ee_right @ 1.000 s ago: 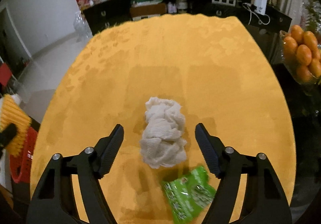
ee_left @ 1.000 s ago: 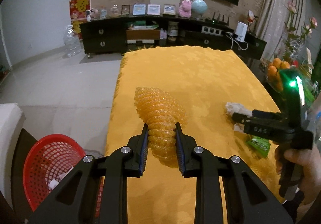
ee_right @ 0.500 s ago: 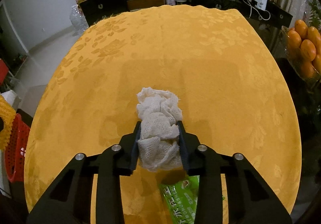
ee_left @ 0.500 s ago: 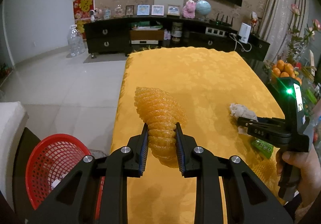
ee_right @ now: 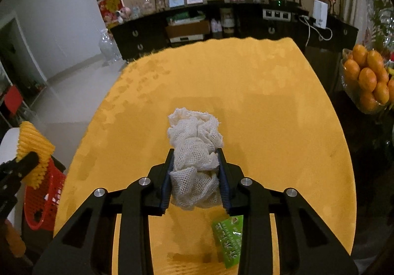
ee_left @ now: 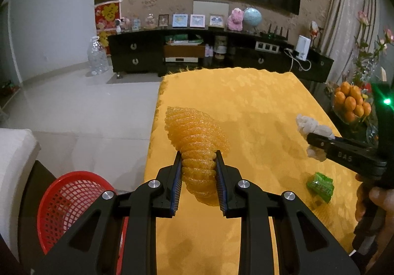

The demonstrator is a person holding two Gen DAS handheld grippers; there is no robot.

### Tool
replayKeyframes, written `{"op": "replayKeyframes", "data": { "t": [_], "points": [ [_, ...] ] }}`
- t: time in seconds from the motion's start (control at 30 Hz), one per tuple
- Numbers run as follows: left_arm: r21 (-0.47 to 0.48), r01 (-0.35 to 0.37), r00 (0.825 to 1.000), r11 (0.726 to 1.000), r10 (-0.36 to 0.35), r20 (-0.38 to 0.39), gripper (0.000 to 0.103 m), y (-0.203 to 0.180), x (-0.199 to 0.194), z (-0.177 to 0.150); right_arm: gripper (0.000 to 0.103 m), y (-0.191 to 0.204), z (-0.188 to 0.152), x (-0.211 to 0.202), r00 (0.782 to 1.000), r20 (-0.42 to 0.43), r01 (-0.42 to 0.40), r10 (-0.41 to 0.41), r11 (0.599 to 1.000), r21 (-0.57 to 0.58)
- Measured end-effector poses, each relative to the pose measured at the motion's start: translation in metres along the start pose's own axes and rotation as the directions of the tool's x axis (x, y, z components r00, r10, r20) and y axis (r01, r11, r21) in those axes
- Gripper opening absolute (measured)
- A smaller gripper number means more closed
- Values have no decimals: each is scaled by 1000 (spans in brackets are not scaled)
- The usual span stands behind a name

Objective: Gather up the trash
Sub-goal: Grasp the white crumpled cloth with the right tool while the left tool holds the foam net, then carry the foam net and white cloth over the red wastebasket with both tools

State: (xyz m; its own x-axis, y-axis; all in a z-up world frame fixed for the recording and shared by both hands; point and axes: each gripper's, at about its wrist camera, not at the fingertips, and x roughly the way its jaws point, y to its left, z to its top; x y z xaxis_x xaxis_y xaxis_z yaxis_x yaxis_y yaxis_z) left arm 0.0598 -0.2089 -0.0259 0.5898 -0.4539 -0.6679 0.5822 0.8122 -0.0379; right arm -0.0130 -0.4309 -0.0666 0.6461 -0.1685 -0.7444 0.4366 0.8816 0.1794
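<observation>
Clearly visible: two grippers, each clamped on one piece of trash. Left gripper [ee_left: 198,177] pinching an orange foam fruit net [ee_left: 195,138] between its ribbed pads, lifted clear of the yellow tablecloth [ee_left: 246,102], net's ridged body fanning out ahead of the fingertips and its tail hanging just behind them. Right gripper [ee_right: 195,180] squeezing a crumpled white mesh net [ee_right: 194,152], likewise raised off the cloth, bulk bulging forward and upward past the fingertips.

Counted on the cloth: one piece of trash only, a green wrapper [ee_right: 227,238] lying flat just below and right of the right gripper's closed fingers, partly covered by the right finger so its full outline cannot be made out; printed text too blurred to read. Same wrapper [ee_left: 320,186] seen from the left wrist view, under the right gripper's body and well to the right of the left gripper.

One red mesh basket [ee_left: 71,203] low and left of the left gripper, beside the table edge, its near rim cut off by the gripper arm; contents hard to tell. One bowl of oranges [ee_right: 368,80] far right of the right gripper, beyond the table, cropped by the frame so no exact count possible. One hand [ee_left: 371,203] gripping the right gripper's handle, only partly in frame at the right edge of the left wrist view.
</observation>
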Motion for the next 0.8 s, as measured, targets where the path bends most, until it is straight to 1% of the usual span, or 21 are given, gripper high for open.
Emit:
{"op": "replayKeyframes", "data": {
  "t": [0.37, 0.6, 0.8],
  "points": [
    [-27, -26, 999, 999, 27, 18, 23, 9, -10, 4, 31, 21, 5, -30, 997, 62, -46, 48, 998, -35],
    [-37, -59, 998, 998, 60, 32, 23, 21, -19, 5, 31, 41, 7, -37, 994, 75, -77, 82, 995, -69],
    [-65, -103, 994, 993, 105, 30, 23, 43, -30, 2, 31, 60, 9, -39, 990, 73, -110, 117, 989, -102]
  ]
}}
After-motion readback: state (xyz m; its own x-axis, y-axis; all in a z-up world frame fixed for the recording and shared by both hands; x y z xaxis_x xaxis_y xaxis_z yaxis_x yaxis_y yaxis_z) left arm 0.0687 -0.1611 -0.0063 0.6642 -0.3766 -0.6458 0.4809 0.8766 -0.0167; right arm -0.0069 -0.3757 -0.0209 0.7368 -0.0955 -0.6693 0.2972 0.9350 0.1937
